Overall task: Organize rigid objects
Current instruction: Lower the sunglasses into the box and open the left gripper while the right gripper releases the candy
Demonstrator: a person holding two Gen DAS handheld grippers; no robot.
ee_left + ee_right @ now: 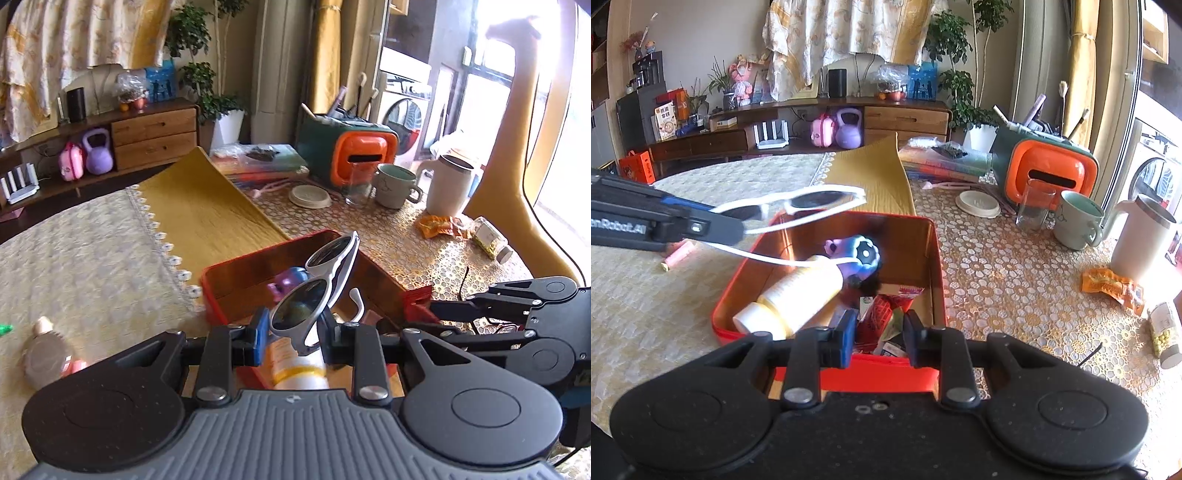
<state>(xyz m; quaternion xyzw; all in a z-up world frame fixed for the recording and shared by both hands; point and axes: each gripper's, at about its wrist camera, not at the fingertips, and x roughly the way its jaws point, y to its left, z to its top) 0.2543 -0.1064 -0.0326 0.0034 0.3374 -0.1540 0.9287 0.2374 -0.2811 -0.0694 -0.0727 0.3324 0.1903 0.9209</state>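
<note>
Left wrist view: the left gripper (295, 332) has its jaws closed tight on a pair of white sunglasses (317, 291), pinched low on the frame so the two dark lenses stand up above the fingers. The glasses hang over the near end of the red box (221, 273), which sits on the desk (424, 258). A yellow bottle (295, 365) lies in the box directly beneath the gripper, and a purple and blue toy (290, 280) sits further in, behind the glasses. The right gripper (443, 314) reaches in from the right side of the box.

Right wrist view: the left gripper (738, 229) comes in from the left of the red box (738, 295) with the sunglasses (812, 201) held out flat above the box's far left corner, one arm trailing down towards the yellow bottle (798, 295). The purple and blue toy (858, 254) lies just beyond the bottle, and red packets (882, 306) fill the near part of the box. The right gripper (879, 332) hovers over the near rim, its jaws a narrow gap apart; they seem to grip nothing, though the clutter behind them makes that hard to be sure of.

The step in hand looks like delivering the sunglasses into the box. The next move calls for lowering them into the free space beside the bottle, then opening the left jaws, keeping the trailing arm from snagging on the rim.
</note>
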